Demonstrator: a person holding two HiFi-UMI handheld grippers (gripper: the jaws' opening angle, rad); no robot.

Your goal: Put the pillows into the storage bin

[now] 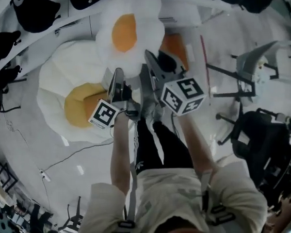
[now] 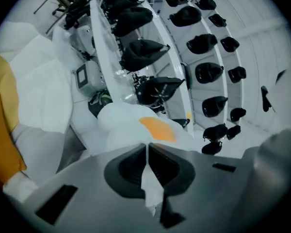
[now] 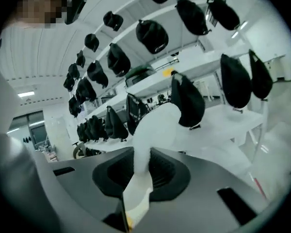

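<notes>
Pillow (image 1: 130,35) extends forward near level, yolk face up.

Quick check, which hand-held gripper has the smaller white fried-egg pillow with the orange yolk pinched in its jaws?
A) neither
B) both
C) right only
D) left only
B: in each gripper view, white fabric of the smaller white fried-egg pillow with the orange yolk sits pinched between closed jaws, on the left hand-held gripper and on the right hand-held gripper.
</notes>
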